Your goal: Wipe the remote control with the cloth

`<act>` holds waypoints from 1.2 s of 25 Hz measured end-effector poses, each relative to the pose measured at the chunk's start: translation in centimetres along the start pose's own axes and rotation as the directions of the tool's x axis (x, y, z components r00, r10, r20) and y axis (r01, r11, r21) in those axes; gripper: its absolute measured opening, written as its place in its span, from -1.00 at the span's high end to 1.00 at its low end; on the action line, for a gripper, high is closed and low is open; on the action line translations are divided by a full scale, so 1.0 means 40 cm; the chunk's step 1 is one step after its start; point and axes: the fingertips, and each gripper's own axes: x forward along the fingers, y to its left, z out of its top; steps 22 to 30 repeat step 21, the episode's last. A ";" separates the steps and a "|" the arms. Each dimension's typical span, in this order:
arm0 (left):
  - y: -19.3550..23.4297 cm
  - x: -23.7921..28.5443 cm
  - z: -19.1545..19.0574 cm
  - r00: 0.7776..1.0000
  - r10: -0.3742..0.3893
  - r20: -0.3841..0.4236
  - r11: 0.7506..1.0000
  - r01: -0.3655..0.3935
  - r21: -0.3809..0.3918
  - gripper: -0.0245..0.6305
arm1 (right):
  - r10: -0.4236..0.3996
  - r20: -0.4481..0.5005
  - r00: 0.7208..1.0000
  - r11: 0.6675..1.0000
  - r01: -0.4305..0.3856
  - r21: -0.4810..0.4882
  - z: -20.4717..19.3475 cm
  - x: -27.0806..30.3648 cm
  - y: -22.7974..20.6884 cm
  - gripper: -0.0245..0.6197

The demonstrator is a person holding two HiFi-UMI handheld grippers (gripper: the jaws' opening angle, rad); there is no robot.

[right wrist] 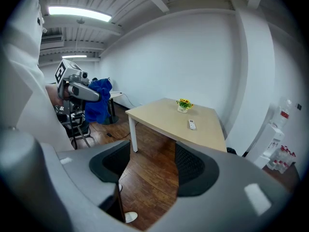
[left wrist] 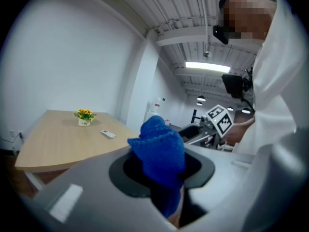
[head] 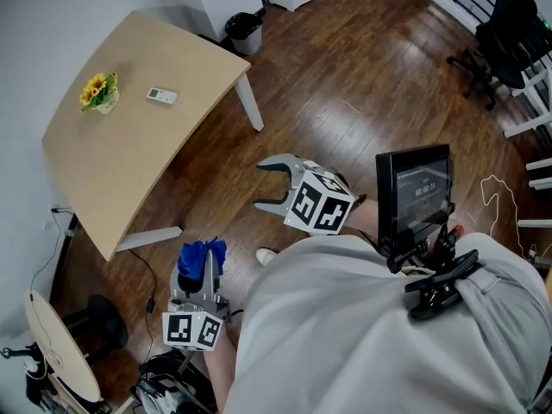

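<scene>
A small white remote control [head: 161, 96] lies on the light wooden table [head: 129, 153], beside a little pot of yellow flowers [head: 100, 91]; the same remote control [left wrist: 108, 134] [right wrist: 192, 124] shows far off in both gripper views. My left gripper [head: 200, 264] is low at the left, away from the table, shut on a bunched blue cloth [head: 196, 259] [left wrist: 160, 151] that sticks out past its jaws. My right gripper [head: 269, 185] hangs open over the wooden floor, nothing between its jaws, well short of the table.
A dark bin [head: 244, 31] stands beyond the table's far corner. Office chairs [head: 502, 33] are at the top right. A round stand [head: 57, 345] and cables sit at the lower left. The person's torso with a mounted screen [head: 416, 193] fills the lower right.
</scene>
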 end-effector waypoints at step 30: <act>0.003 0.000 -0.007 1.000 0.005 -0.009 1.000 -0.005 -0.005 0.48 | 0.008 -0.018 1.000 1.000 -0.009 -0.009 -0.003 0.009 0.008 0.02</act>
